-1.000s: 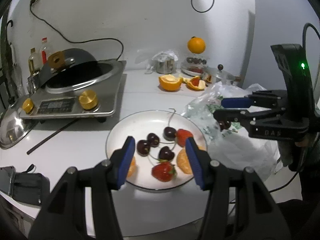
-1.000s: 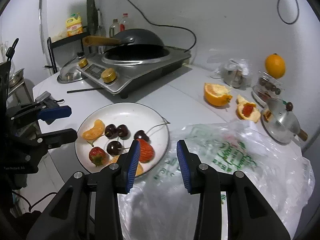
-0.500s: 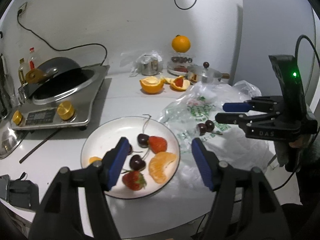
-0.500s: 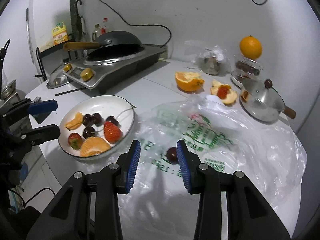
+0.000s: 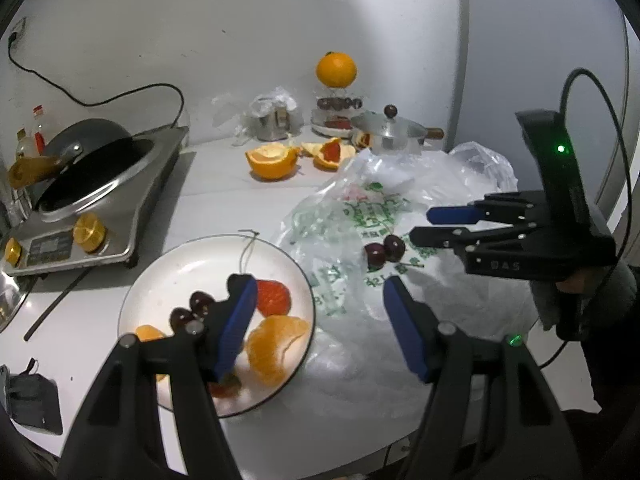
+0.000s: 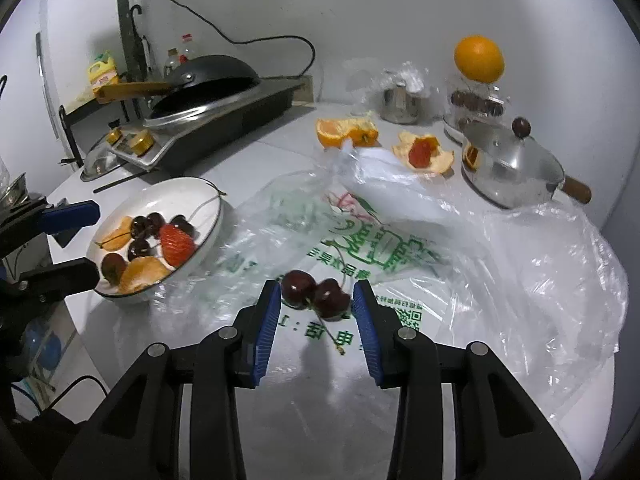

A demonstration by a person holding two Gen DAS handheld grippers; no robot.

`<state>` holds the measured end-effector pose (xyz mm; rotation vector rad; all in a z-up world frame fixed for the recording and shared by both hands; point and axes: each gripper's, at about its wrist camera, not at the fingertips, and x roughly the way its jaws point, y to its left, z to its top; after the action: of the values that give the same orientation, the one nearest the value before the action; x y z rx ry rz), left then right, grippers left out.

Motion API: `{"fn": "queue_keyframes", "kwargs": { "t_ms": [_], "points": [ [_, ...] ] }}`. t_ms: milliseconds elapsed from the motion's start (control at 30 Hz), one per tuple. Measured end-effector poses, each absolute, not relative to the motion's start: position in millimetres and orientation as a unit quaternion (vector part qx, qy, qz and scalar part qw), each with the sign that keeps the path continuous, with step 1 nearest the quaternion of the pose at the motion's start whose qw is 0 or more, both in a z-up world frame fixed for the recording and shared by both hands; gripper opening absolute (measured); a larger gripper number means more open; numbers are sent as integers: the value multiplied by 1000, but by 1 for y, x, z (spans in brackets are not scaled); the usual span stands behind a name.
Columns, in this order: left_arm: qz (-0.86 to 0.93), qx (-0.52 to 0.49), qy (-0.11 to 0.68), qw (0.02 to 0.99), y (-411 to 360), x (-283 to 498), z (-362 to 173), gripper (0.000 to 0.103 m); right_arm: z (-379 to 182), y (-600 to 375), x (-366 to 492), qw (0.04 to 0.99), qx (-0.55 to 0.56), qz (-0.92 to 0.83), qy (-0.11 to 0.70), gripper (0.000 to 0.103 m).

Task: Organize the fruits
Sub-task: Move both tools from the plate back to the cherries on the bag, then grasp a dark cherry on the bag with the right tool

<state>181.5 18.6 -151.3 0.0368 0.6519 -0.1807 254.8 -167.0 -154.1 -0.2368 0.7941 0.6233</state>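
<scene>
Dark red, glossy: two cherries (image 6: 314, 294) side by side on the clear plastic bag (image 6: 400, 248) with green print, skins touching, the pair's long axis running across the right wrist view, from upper left down to lower right. One thin stem trailing from between them toward the camera, another arching up and away over the print. Framed by the right gripper (image 6: 314, 312), blue pads standing either side of the pair with a sliver of gap on each, not seen pressing; parted only a little wider than the fruit. Seen from the left wrist view, the same cherries (image 5: 384, 250) just off the tips of that gripper (image 5: 420, 226).

Left gripper (image 5: 316, 312) parted wide, jaws having just opened further, holding nothing, one pad over the white plate (image 5: 192, 256), the other over the bag. On the plate: strawberry (image 5: 272, 298), peeled orange segments (image 5: 276, 344), more cherries (image 5: 192, 310). Plate just beside the bag's edge, on the white counter (image 5: 224, 184).
</scene>
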Motion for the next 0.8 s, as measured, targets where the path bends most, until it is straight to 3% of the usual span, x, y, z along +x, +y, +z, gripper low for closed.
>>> {"fn": "queue_keyframes", "kwargs": {
  "t_ms": [733,800],
  "points": [
    [-96,19,352,931,1,221,-169,67,-193,-162,291,838,-102,315,433,40],
    [-95,21,355,930,-1,223,-170,67,-194,-163,292,836,-99,321,434,36]
  ]
}}
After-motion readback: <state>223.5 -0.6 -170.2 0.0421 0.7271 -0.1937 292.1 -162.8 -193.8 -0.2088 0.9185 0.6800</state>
